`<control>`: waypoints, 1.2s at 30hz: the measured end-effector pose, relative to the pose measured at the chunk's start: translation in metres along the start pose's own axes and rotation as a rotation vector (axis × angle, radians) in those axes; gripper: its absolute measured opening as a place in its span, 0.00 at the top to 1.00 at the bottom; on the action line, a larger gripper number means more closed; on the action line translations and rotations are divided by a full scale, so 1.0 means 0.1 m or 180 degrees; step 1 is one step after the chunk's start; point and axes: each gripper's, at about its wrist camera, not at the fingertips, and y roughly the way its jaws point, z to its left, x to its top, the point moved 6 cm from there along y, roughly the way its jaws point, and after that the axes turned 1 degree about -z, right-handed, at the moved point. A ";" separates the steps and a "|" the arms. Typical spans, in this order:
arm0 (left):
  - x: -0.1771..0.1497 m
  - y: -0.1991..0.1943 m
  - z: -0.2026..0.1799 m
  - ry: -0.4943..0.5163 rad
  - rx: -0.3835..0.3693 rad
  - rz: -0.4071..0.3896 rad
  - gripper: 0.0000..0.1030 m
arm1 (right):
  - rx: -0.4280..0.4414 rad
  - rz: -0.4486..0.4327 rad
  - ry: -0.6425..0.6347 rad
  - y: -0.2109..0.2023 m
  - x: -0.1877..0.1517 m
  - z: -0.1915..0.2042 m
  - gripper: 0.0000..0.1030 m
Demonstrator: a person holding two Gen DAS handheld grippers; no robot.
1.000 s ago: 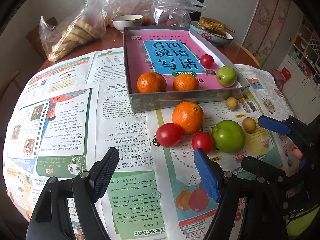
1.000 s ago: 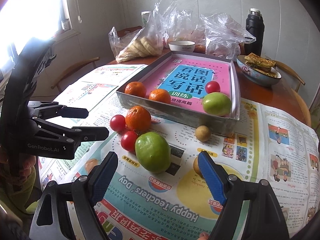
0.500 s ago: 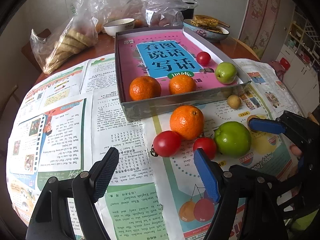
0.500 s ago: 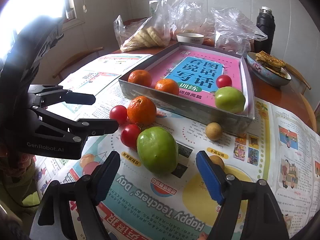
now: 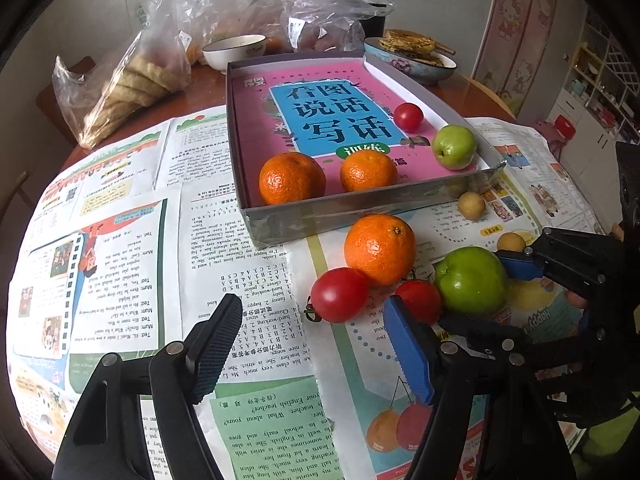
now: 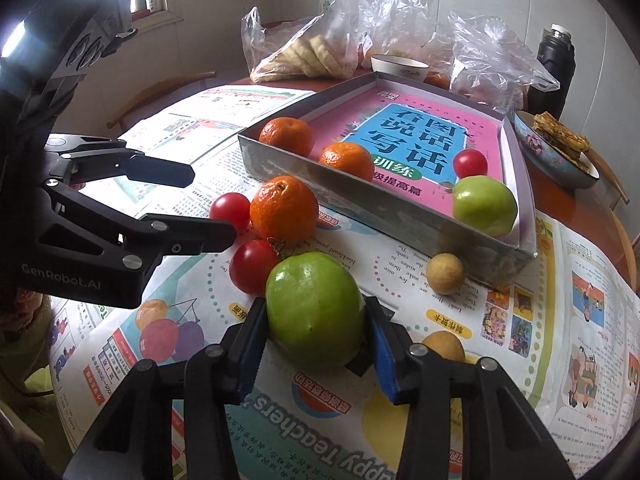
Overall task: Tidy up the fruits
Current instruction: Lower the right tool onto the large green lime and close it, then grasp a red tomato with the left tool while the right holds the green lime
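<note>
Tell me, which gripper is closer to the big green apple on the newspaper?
Right. The right gripper is closing around the big green apple, one finger on each side. The left gripper hangs beside it over the newspaper.

R tongs (image 6: 316, 334) pointed steeply down toward the bench, jaws closing w/ the big green apple (image 6: 314, 308) between them; both blue pads (image 6: 382, 354) sat right at the apple's sides, looked to be touching it. L tongs (image 5: 312, 350) also angled down, jaws set wide and closing a little, nothing between the pads, only newspaper (image 5: 256, 360) under the gap. From R wrist view, L tongs came in from the left side, black fingers (image 6: 192, 236) reaching level over the paper. A bit of a hand showed behind the R tongs in L wrist view.
</note>
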 end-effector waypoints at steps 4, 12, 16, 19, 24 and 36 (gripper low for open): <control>0.00 0.04 0.01 0.0014 -0.0004 0.0017 0.30 | -0.0018 -0.0019 -0.0030 0.01 0.00 0.01 0.56; 0.01 0.14 -0.01 0.0071 -0.0029 0.0058 0.38 | 0.0005 -0.0022 0.0020 0.00 -0.01 0.00 0.56; 0.02 0.18 -0.03 0.0110 -0.0051 0.0073 0.38 | 0.0015 -0.0045 0.0074 -0.03 0.00 -0.03 0.56; 0.03 0.20 -0.07 0.0159 -0.0059 0.0060 0.39 | 0.0033 -0.0068 0.0112 -0.04 0.00 -0.04 0.56; 0.05 0.21 -0.12 0.0235 -0.0090 0.0037 0.39 | 0.0055 -0.0093 0.0140 -0.06 0.01 -0.05 0.56; 0.07 0.24 -0.11 0.0230 -0.0152 0.0015 0.56 | 0.0046 -0.0134 0.0237 -0.09 0.01 -0.09 0.56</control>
